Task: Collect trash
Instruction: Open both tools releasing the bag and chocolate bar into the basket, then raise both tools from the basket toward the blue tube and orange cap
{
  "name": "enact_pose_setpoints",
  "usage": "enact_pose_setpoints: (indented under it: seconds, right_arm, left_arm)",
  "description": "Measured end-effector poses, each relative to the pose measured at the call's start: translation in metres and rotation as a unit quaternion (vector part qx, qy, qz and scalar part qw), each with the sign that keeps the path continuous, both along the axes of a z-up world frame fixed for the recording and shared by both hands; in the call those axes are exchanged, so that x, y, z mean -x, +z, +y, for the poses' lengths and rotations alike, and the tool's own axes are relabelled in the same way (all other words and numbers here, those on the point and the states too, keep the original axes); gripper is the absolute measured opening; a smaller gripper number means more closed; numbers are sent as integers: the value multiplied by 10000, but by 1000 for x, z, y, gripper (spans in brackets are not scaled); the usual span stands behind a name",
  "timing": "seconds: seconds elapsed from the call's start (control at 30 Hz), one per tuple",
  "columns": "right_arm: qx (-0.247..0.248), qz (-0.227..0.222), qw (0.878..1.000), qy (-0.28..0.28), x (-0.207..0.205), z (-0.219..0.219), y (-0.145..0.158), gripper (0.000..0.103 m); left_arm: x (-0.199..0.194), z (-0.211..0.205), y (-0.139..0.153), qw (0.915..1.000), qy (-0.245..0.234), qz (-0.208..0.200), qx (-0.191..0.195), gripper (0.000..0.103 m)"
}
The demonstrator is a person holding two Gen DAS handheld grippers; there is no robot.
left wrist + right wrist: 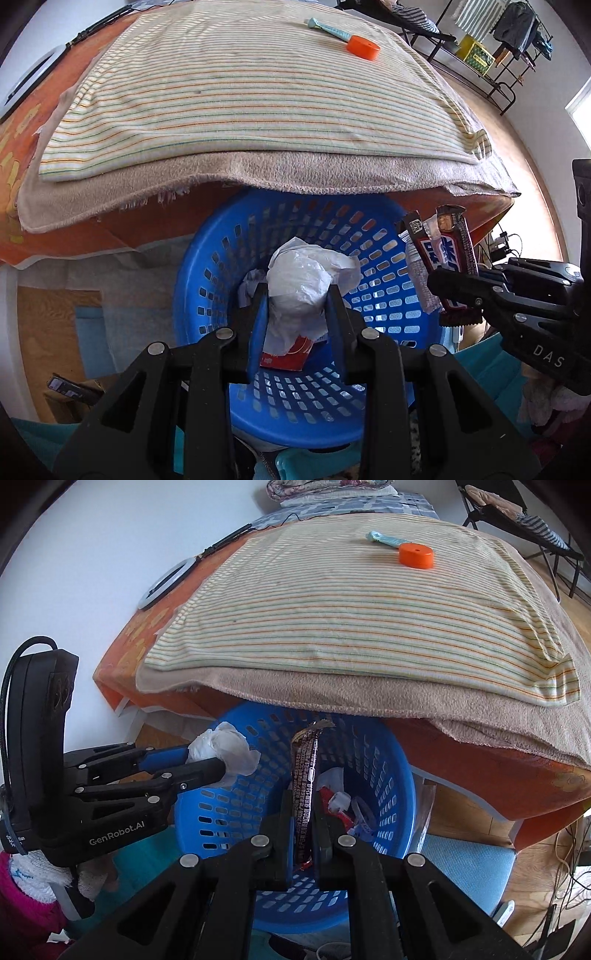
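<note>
Striped cloth (pixel 236 99) in cream with thin orange and green lines fills the upper part of both wrist views, lying on a beige towel (pixel 332 177) whose fuzzy edge hangs over the orange-covered table (pixel 498 768). Below that edge, at 6 o'clock from the cloth, a blue perforated basket (pixel 388 288) stands on the floor, with a few scraps of paper and red packaging already at its bottom.

Over the basket mouth, the left gripper (pixel 297 306) points steeply down with its blue-padded fingers clamped on a crumpled white plastic wad (pixel 306 280); a red-and-white scrap shows just under the wad. In the right wrist view this gripper enters from 9 o'clock, with the wad over the basket's left rim.

At 3 o'clock from the wad, the right gripper (pixel 303 812) has its fingers pinched nearly together on a dark brown candy wrapper (pixel 306 771), which stands upright between them above the basket interior. In the left wrist view the wrapper sits over the basket's right rim, a pale crinkled wrapper beside it.

Far across the cloth, toward 1 o'clock, an orange round cap (pixel 416 555) lies touching a light blue tube (pixel 382 538).
</note>
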State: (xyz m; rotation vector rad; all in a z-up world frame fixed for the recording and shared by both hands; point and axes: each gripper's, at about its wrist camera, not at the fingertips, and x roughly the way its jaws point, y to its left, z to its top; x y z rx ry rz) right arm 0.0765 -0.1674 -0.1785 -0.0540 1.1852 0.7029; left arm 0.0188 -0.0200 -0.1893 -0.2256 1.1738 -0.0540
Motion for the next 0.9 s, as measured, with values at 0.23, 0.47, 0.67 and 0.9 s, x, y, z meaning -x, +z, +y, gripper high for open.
enact_pose_setpoints:
  seconds: [0.23, 0.47, 0.67, 0.9]
  right_arm:
    - [48, 160, 9999, -8, 2, 0, -11, 9]
    - [67, 235, 9997, -66, 0, -1, -17, 23]
    - [88, 276, 9995, -139, -1, -4, -19, 30]
    - [140, 280, 9992, -255, -3, -7, -19, 58]
  left_arm:
    - [1, 0, -7, 10000, 3, 85, -41, 29]
    - [1, -1, -11, 9998, -17, 163, -69, 36]
    - [1, -1, -13, 9998, -8, 171, -121, 52]
    - [1, 1, -14, 9997, 64, 198, -143, 64]
